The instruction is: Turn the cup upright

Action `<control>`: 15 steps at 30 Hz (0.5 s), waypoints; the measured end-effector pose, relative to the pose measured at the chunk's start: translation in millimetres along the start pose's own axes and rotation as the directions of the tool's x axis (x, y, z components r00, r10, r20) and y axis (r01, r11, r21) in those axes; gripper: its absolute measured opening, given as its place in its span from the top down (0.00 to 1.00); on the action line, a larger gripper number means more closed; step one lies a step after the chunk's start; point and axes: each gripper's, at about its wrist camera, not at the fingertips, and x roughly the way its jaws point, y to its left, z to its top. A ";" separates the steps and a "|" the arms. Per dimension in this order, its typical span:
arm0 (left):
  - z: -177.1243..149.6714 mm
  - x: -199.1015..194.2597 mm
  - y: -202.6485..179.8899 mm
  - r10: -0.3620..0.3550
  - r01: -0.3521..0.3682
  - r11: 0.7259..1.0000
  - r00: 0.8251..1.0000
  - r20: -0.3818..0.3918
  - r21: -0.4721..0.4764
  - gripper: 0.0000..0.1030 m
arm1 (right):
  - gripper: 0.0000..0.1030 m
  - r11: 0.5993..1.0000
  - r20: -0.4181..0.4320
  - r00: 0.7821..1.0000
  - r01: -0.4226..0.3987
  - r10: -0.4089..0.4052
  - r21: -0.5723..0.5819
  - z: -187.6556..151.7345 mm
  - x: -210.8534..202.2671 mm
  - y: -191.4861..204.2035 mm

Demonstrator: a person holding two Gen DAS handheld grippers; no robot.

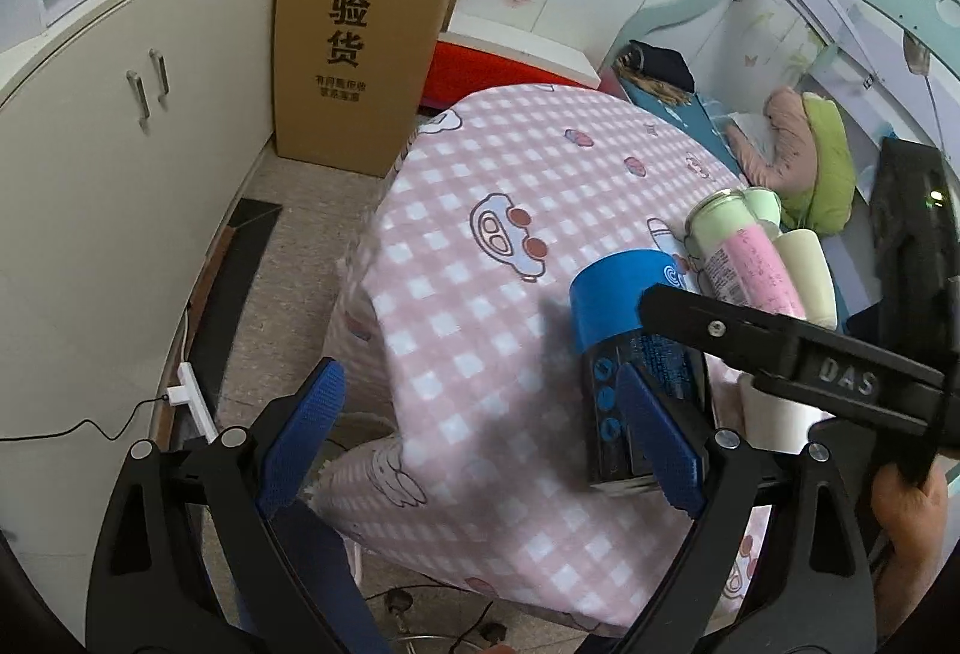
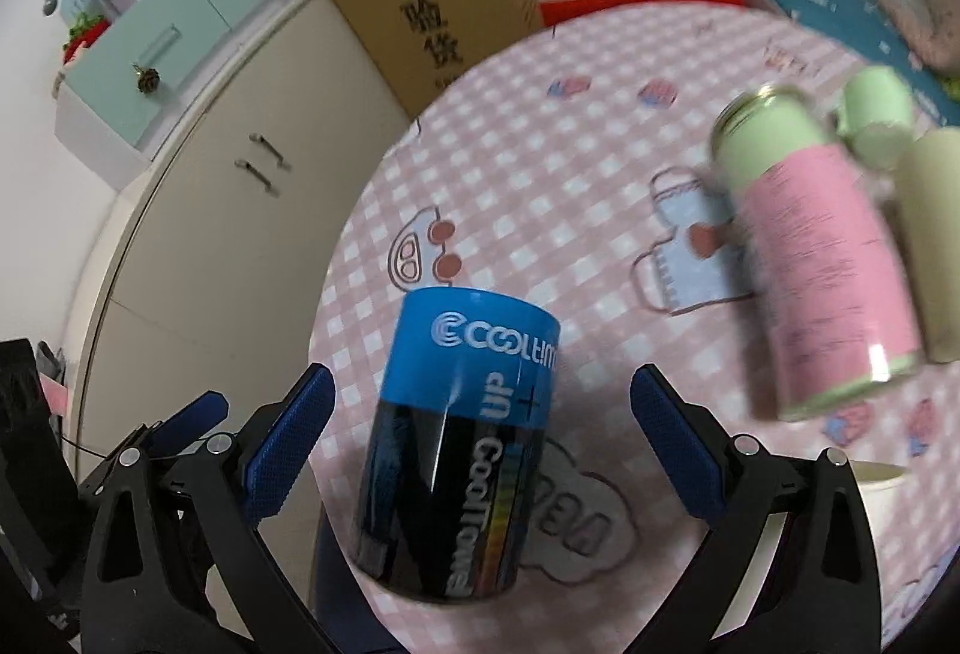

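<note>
A blue-and-black "CoolTime" can (image 2: pixel 456 444) stands on the pink checked tablecloth (image 2: pixel 540 186), between the wide-open blue fingers of my right gripper (image 2: pixel 480 450); the fingers do not touch it. It also shows in the left wrist view (image 1: pixel 630 354), with my right gripper's black finger (image 1: pixel 720 324) across it. My left gripper (image 1: pixel 480 444) is open and empty at the table's near-left edge. A white paper cup (image 2: pixel 882 480) sits at the right, mostly hidden behind the right finger. It is partly visible in the left wrist view (image 1: pixel 774 420).
A pink-and-green can (image 2: pixel 810 258), a cream cup (image 2: pixel 930 234) and a small green cap (image 2: pixel 876 102) stand at the table's right. A cardboard box (image 1: pixel 360 30) and white cabinets (image 1: pixel 120 114) stand left. A bed with clothes (image 1: pixel 798 150) lies behind.
</note>
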 end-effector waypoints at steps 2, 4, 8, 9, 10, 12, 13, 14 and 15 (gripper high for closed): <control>-0.4 2.1 5.3 0.006 -0.006 1.000 1.000 -0.001 0.001 0.10 | 0.07 1.000 -0.023 1.000 -0.006 0.006 0.003 2.6 8.3 0.8; 0.5 4.0 8.2 0.005 -0.005 1.000 1.000 -0.003 0.004 0.10 | 0.08 1.000 -0.046 0.999 -0.017 0.017 0.007 5.4 14.2 0.3; 1.4 8.3 10.3 0.008 -0.008 1.000 1.000 -0.003 0.011 0.10 | 0.18 0.999 -0.086 0.996 -0.037 0.036 -0.005 8.6 25.3 6.4; 1.6 9.9 11.0 0.003 -0.003 1.000 1.000 -0.007 0.009 0.10 | 0.23 0.999 -0.090 0.995 -0.040 0.039 -0.006 9.2 27.4 6.8; 2.2 11.3 11.2 -0.001 0.002 1.000 1.000 -0.014 0.008 0.10 | 0.24 0.998 -0.101 0.993 -0.062 0.062 0.001 9.7 30.6 5.8; 2.0 11.3 11.2 -0.003 0.003 1.000 1.000 -0.011 0.010 0.10 | 0.32 0.996 -0.108 0.990 -0.089 0.089 0.005 10.8 32.4 6.1; 2.0 11.2 11.0 -0.003 0.003 1.000 1.000 -0.009 0.012 0.10 | 0.32 0.995 -0.109 0.989 -0.100 0.099 0.003 11.9 32.2 9.0; 2.5 10.9 10.7 -0.007 0.007 1.000 1.000 -0.009 0.013 0.10 | 0.32 0.995 -0.107 0.990 -0.095 0.094 -0.002 11.9 31.4 10.7; 2.9 10.7 10.7 -0.011 0.011 1.000 1.000 -0.009 0.012 0.10 | 0.33 0.996 -0.100 0.991 -0.090 0.089 -0.008 11.9 29.8 11.7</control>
